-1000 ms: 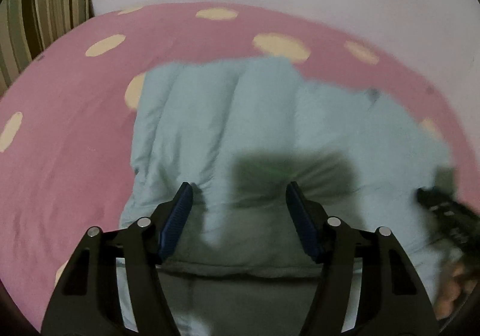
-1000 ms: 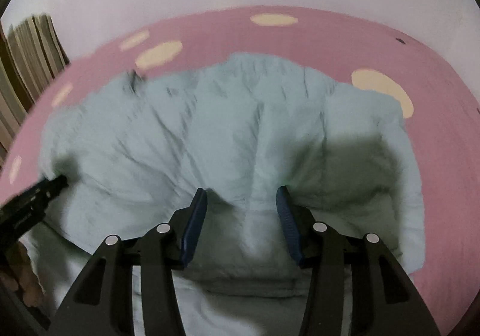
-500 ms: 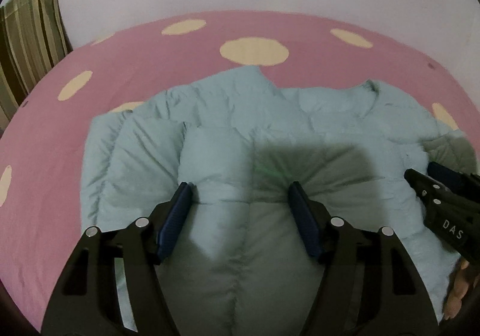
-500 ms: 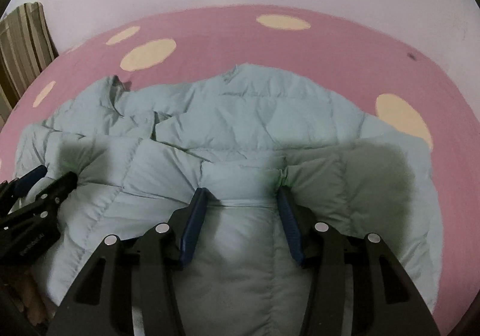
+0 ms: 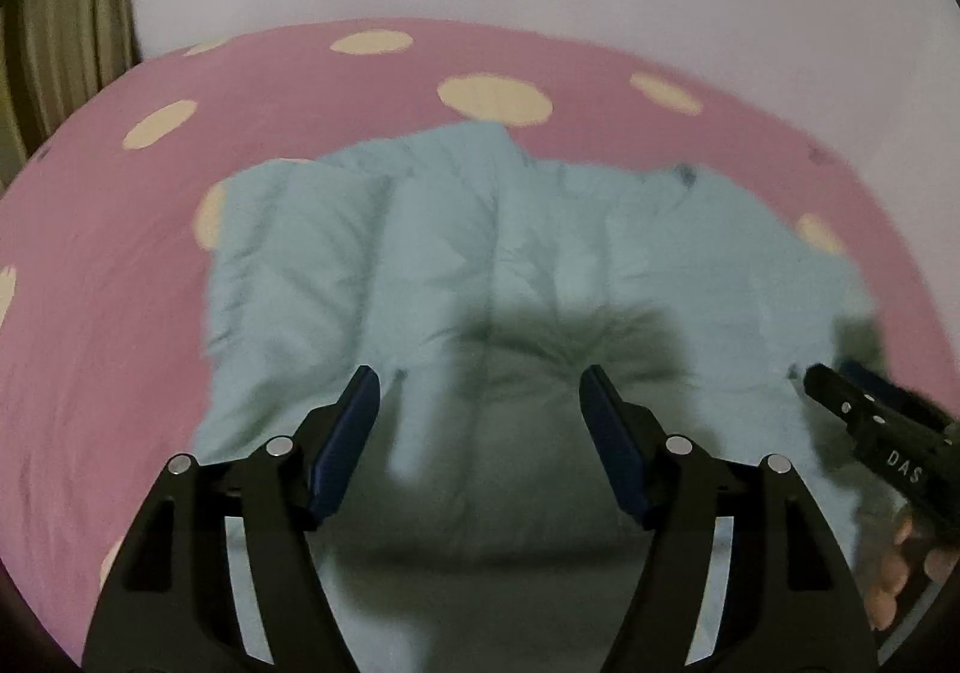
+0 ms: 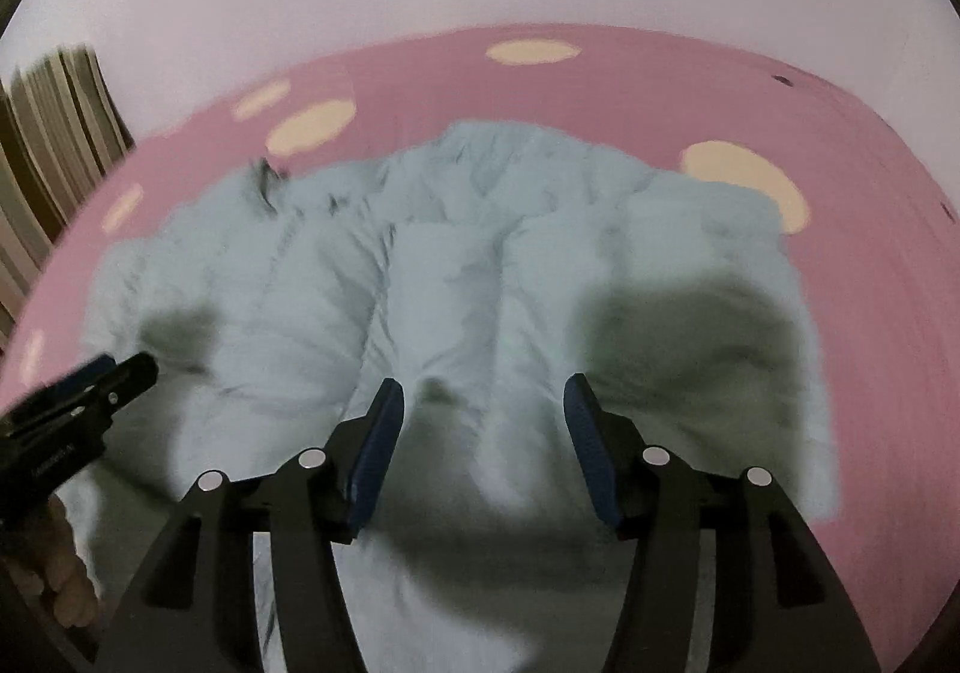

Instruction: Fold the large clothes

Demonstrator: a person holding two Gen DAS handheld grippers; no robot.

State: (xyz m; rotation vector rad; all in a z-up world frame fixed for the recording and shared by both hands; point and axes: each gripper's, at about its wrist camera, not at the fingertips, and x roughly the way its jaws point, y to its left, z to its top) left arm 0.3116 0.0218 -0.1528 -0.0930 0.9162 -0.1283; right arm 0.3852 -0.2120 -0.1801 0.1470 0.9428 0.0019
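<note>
A pale blue padded jacket [image 5: 492, 265] is spread on the pink spotted bed [image 5: 108, 277], while both the left hand-held gripper [image 5: 477, 421] and right hand-held gripper [image 6: 483, 433] are being opened above it, nothing gripped.

Your left gripper [image 5: 480, 391] and right gripper [image 6: 483, 403] are matte black, with dark blue pads [image 5: 345, 442] and silver screws; white "DAS" lettering marks the right one's side.

The quilted jacket [image 5: 480, 253] is pale blue-green; the bedsheet [image 5: 120, 283] is pink with cream ovals; the curtain [image 5: 66, 24], upper left, has olive-brown stripes; black grippers carry blue pads [image 6: 375, 451].
</note>
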